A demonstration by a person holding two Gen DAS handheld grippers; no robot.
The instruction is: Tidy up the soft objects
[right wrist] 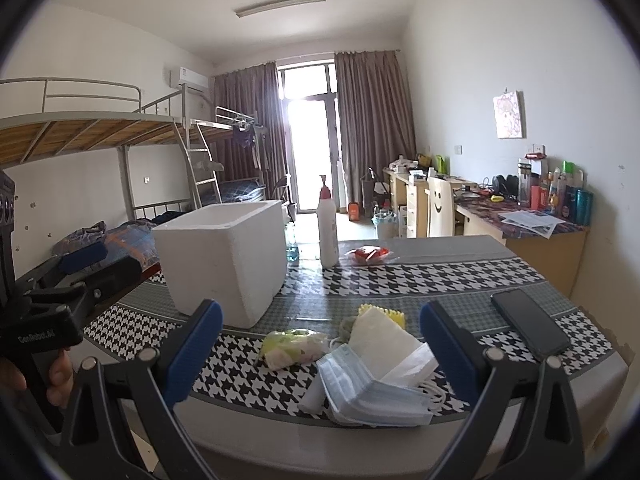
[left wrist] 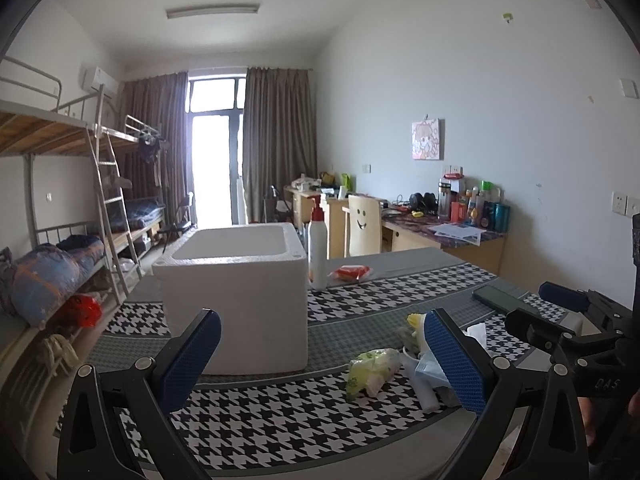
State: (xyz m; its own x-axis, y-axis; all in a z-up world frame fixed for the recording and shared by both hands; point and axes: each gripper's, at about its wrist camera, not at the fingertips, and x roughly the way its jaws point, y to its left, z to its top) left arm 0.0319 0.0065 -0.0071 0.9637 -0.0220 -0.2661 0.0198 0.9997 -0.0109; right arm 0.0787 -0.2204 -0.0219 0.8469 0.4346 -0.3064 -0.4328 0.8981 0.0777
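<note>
Light: daylight, entering through the glass door [left wrist: 216,152] [right wrist: 310,140] between the curtains [left wrist: 276,136]; the panes are blown out to white, with haze bleeding onto the curtain edges beside them. Ceiling lamp [left wrist: 213,11] above the door shows no evident glow. Room evenly lit, moderately bright; walls pale grey.
Shadows: soft, faint; the near face of the white foam box [left wrist: 236,304] [right wrist: 224,268], turned away from the door, reads dull grey.
Glare: weak sheen on the floor before the door.
Distortion: strong fisheye in both views; straight lines bow, black vignette fills the corners.
Sharpness: centre fairly crisp, slightly noisy; edges softer.
</note>
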